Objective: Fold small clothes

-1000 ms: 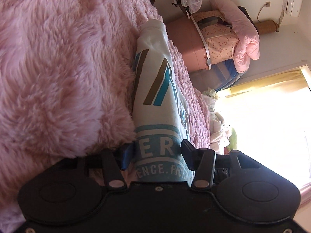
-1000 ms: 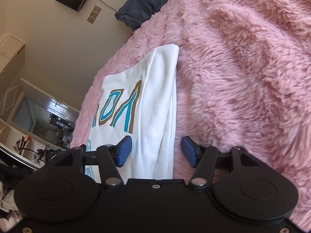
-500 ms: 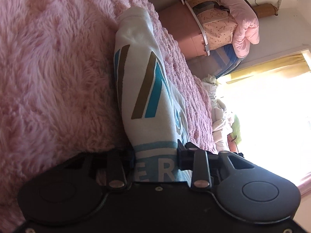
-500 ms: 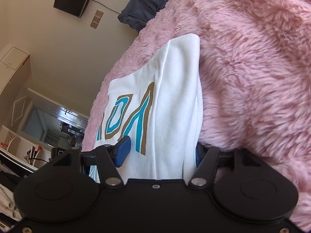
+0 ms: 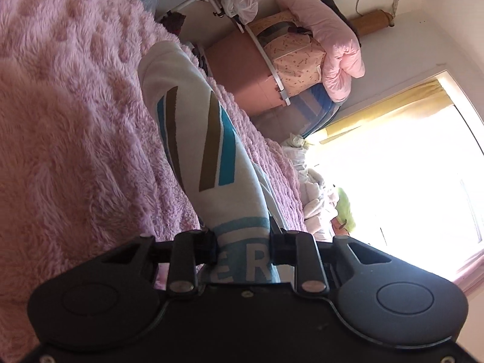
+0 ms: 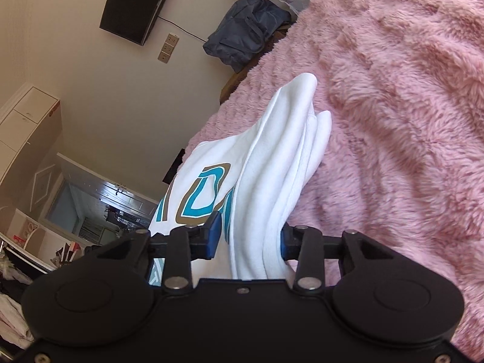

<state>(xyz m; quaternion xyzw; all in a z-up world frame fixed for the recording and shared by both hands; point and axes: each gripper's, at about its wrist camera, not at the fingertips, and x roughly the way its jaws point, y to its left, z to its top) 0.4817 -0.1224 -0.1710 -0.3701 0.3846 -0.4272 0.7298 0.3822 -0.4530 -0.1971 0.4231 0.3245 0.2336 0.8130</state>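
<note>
A small white shirt with teal and brown lettering lies partly lifted off a fluffy pink blanket (image 5: 66,139). In the left wrist view the shirt (image 5: 199,139) runs forward from my left gripper (image 5: 242,242), which is shut on its printed edge. In the right wrist view my right gripper (image 6: 249,236) is shut on the bunched white folds of the shirt (image 6: 281,163), whose far end hangs raised above the blanket (image 6: 402,115).
Past the bed's edge in the left wrist view stand a pink cabinet (image 5: 242,72) with piled bedding (image 5: 326,48) and a bright window (image 5: 402,181). The right wrist view shows a dark bag (image 6: 248,30), a wall-mounted TV (image 6: 136,3) and a doorway (image 6: 99,208).
Both grippers closed on the shirt and lifted it; the cloth now bunches between the jaws and rises off the blanket.
</note>
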